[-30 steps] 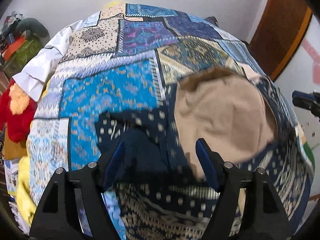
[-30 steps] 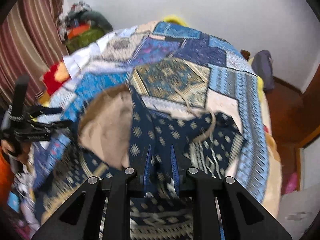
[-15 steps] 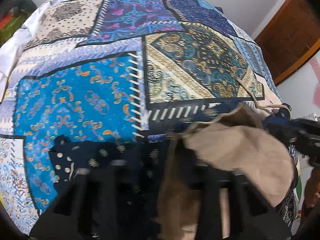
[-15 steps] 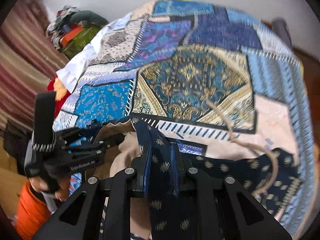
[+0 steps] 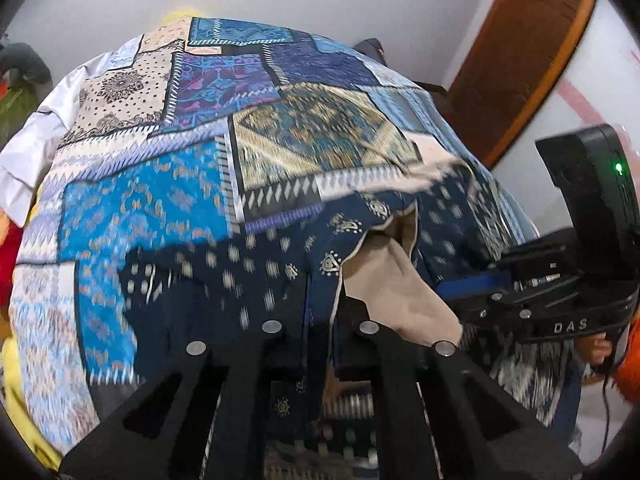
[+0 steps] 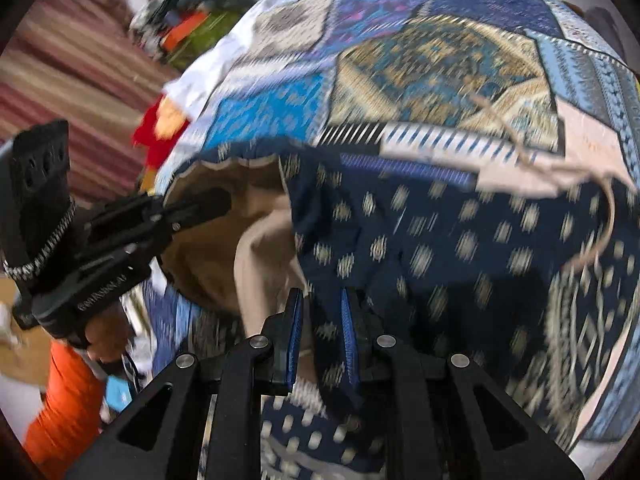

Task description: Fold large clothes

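Now both the left gripper (image 5: 318, 320) and right gripper (image 6: 322, 332) have jaws clamped on the navy garment (image 6: 440, 240)

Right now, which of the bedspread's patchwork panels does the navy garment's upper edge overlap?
The bright blue panel with orange motifs. The navy garment spreads across its lower part, while the cream dotted panel and the purple panel lie clear beyond it.
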